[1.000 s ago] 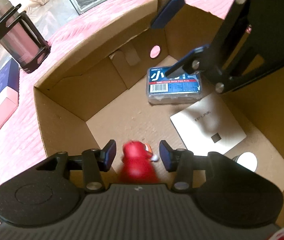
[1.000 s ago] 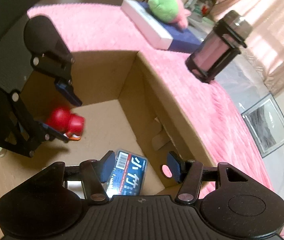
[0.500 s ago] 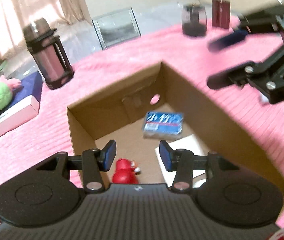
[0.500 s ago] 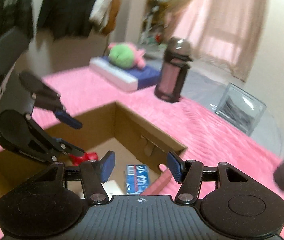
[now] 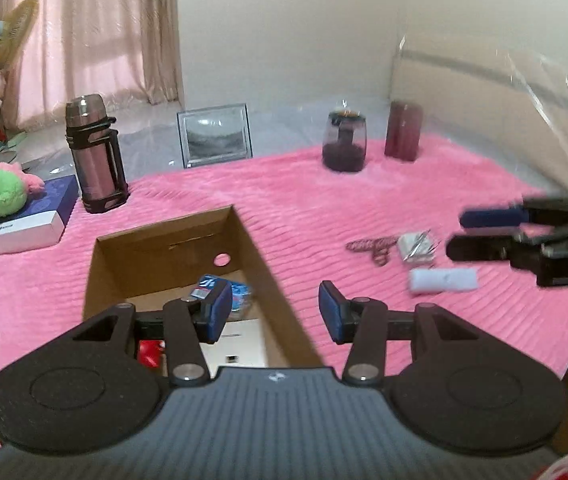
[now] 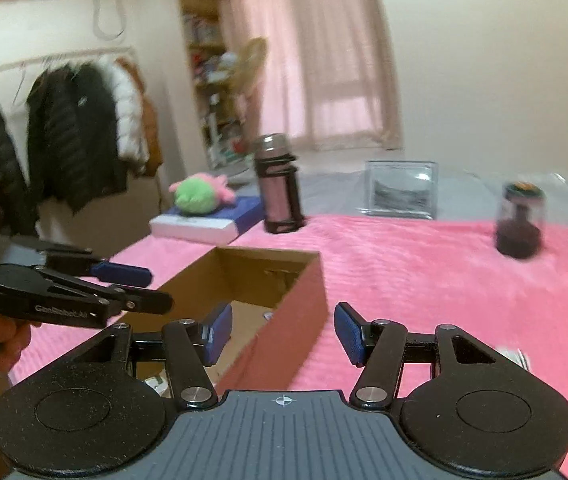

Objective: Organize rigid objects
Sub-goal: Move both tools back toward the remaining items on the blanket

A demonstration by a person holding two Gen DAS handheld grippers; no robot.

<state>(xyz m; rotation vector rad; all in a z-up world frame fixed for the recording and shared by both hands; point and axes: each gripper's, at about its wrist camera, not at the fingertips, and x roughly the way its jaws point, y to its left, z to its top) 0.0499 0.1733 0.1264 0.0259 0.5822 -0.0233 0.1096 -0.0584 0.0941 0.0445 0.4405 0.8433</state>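
Note:
An open cardboard box (image 5: 164,232) sits on a pink blanket. It holds a red toy (image 5: 150,352), a blue pack (image 5: 224,288) and a flat white box (image 5: 240,344). My left gripper (image 5: 274,312) hovers above the box's near right edge, open, with nothing between its blue pads. My right gripper (image 5: 484,232) is open and empty too, out over the blanket to the right of the box. In the right wrist view the box (image 6: 268,264) lies just ahead of the right gripper (image 6: 284,336), and the left gripper (image 6: 152,286) is at the left in a person's hand.
Right of the box lie a twisted cord (image 5: 372,246), a small white packet (image 5: 418,246) and a white block (image 5: 442,280). Farther back stand a thermos (image 5: 94,160), a picture frame (image 5: 215,140), a dark jar (image 5: 344,142) and a maroon cup (image 5: 404,130). A green plush (image 5: 0,194) rests on a flat box at the left.
Both grippers have lifted out of the box and drawn back, and their views have tilted up to the room. The red toy stays on the box floor. Neither gripper's jaw gap has changed.

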